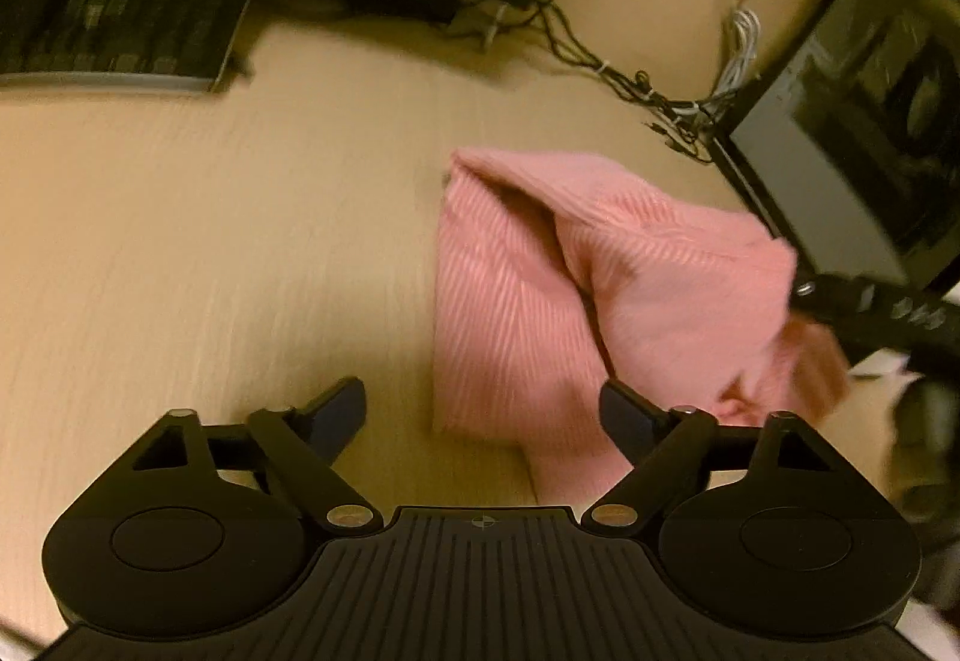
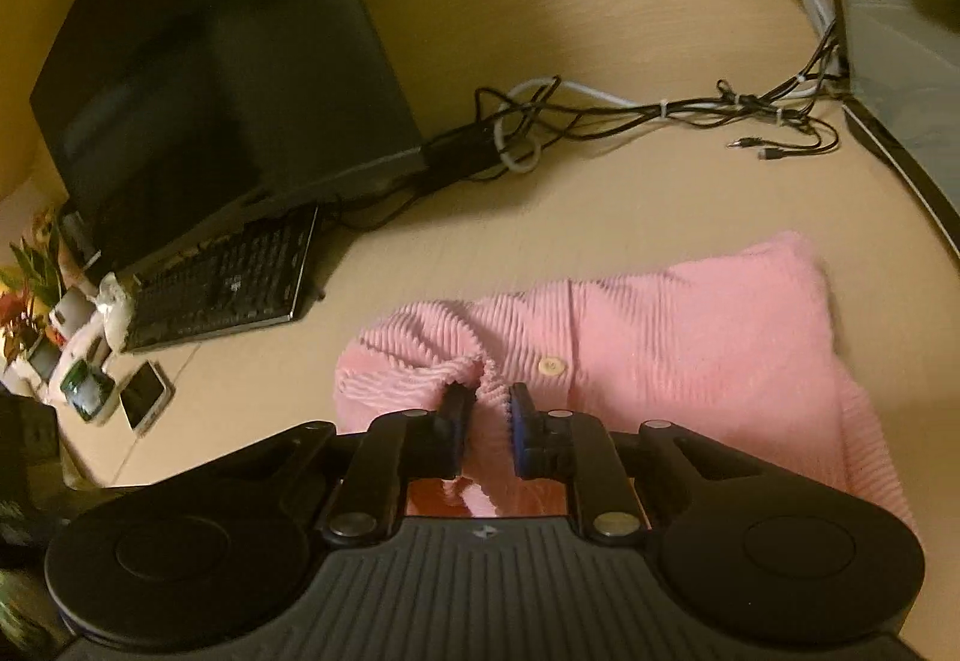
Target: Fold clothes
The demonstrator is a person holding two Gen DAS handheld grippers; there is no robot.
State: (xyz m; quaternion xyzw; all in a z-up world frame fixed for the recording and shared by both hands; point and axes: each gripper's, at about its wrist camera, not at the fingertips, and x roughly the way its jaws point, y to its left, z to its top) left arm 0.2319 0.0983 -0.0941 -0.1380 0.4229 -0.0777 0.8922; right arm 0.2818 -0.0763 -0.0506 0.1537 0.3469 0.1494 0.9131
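Observation:
A pink ribbed knit garment (image 1: 510, 301) lies partly folded on the light wooden table (image 1: 240, 241). My left gripper (image 1: 483, 412) stands open low over the garment's near edge, its right finger (image 1: 627, 415) above the fabric and its left finger over bare table. In the right wrist view the garment (image 2: 690, 331) shows a pale button (image 2: 552, 365). My right gripper (image 2: 487, 412) is shut on a bunched fold of it. The left wrist view shows the right gripper (image 1: 804, 295) as a black bar at the right, lifting that corner.
A keyboard (image 2: 228, 283) and a dark monitor (image 2: 210, 60) stand at the left, with a second screen (image 2: 900, 30) at the right. Tangled cables (image 2: 660, 111) run along the back of the table. A phone (image 2: 144, 394) and small items lie near the left edge.

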